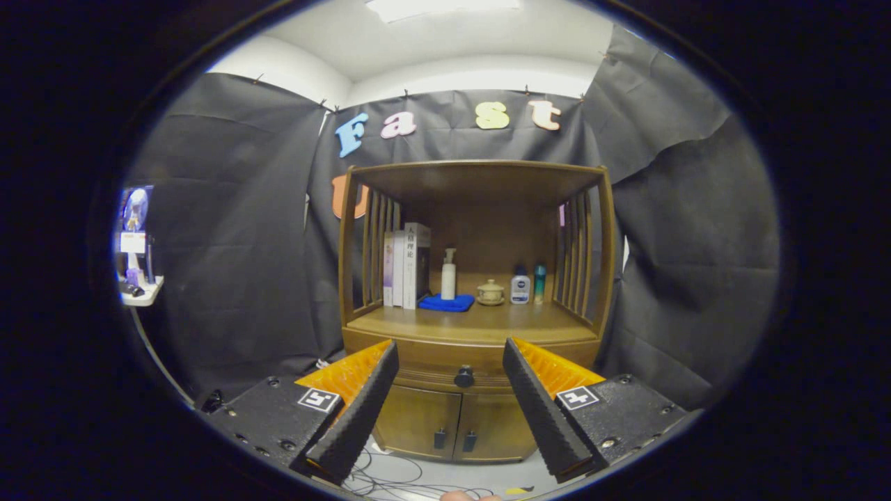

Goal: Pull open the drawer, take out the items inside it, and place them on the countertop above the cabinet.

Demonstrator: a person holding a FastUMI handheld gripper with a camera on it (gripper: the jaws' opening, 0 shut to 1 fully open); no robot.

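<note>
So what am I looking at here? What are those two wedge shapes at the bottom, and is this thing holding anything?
Those wedges are the two fingers of a hand-held gripper; a person carries it, and the camera rides on it, looking forward. The fingers are spread open and hold nothing. Between them, farther ahead, is the round knob of a closed drawer in a wooden cabinet. On the countertop above stand books, a pump bottle on a blue cloth, a small lidded pot and two small bottles. Two closed doors sit below.
</note>
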